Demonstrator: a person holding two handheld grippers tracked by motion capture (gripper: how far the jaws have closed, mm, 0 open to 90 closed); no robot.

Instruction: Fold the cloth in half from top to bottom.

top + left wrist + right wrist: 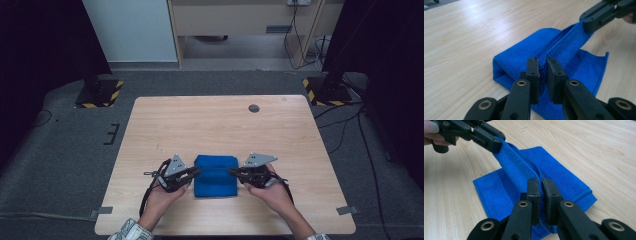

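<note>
Pale wood tabletop (220,120), grey carpet around it, black stands with hazard-striped bases beyond the far corners, a cabinet and trailing cables further back. Blue microfibre cloth (215,175) lying folded between the two grippers, near the person's edge. Left gripper (194,172) clamped on the cloth's hemmed top edge at its own end, jaws pressed together with the doubled fabric pinched between the pads, as seen close up in the left gripper view (543,75). Right gripper (233,171) likewise pinching the same hem at the opposite end, pads squeezed onto the stitched border (541,195). Between the two grips, a ridge of cloth lifted off the tabletop and stretched fairly taut, with the lower layers resting flat beneath. Judged step: a fold in progress, the raised edge held at both ends and ready to be carried over. Next move probably calling for both hands travelling together at equal height, keeping the tension even so the hem stays straight, then lowering it in line with the edge below before letting go. Likely risk: one end slipping or lagging, leaving a skewed fold.
</note>
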